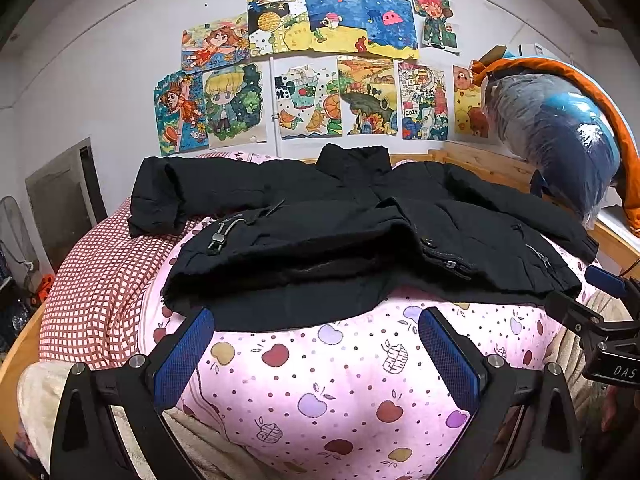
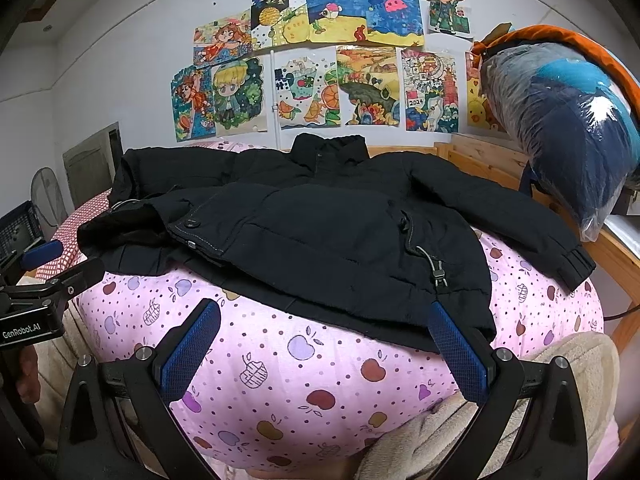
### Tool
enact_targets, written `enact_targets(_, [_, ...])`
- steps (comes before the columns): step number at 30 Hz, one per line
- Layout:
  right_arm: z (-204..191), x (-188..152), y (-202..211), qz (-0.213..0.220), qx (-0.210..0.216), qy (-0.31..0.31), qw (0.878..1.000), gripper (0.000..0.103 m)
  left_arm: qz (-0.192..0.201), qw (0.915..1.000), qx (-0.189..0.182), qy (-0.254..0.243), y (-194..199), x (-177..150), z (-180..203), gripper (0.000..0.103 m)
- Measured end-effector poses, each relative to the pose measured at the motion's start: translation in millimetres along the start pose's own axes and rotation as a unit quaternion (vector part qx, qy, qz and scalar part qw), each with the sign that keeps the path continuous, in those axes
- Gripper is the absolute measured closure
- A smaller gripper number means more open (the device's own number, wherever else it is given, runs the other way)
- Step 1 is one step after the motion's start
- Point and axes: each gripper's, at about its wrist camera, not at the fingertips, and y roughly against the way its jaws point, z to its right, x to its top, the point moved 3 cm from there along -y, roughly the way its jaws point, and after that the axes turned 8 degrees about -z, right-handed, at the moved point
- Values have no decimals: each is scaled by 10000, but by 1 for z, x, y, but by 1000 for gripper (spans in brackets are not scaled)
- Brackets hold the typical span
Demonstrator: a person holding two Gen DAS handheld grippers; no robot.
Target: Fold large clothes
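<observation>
A large black padded jacket (image 1: 344, 224) lies spread front-up on a pink apple-print quilt (image 1: 332, 380), collar toward the wall, sleeves out to both sides. It also shows in the right wrist view (image 2: 320, 232). My left gripper (image 1: 316, 324) is open and empty, its blue-padded fingers just short of the jacket's hem. My right gripper (image 2: 324, 320) is open and empty, its fingers at the hem near the right corner. The right gripper also shows at the right edge of the left wrist view (image 1: 600, 312). The left gripper shows at the left edge of the right wrist view (image 2: 52, 276).
A red checked sheet (image 1: 92, 280) lies left of the quilt (image 2: 320, 380). A wooden bed rail (image 1: 492, 168) runs along the right. A plastic-wrapped blue bundle (image 1: 560, 128) with orange fabric sits on it. Drawings (image 1: 320, 64) cover the wall. A beige blanket (image 2: 540, 380) lies near me.
</observation>
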Motion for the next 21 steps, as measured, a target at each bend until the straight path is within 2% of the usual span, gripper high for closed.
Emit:
enact_targets(6, [3, 3, 3, 133, -122, -53, 9998, 1, 173, 9998, -48, -31, 5, 8, -3, 0])
enact_targets(10, [18, 9, 14, 458, -604, -242, 9968, 1, 505, 9986, -40, 137, 5, 30, -12, 0])
enact_targets(13, [40, 15, 24, 643, -892, -533, 9925, 1, 630, 9979, -129, -37, 2, 56, -12, 0])
enact_targets(18, [87, 40, 18, 551, -677, -1194, 9890, 1, 582, 9961, -617, -246, -14, 115, -2, 0])
enact_targets(21, [109, 57, -4, 325, -194, -1623, 9860, 1, 374, 9925, -1116, -330, -31, 148, 11, 0])
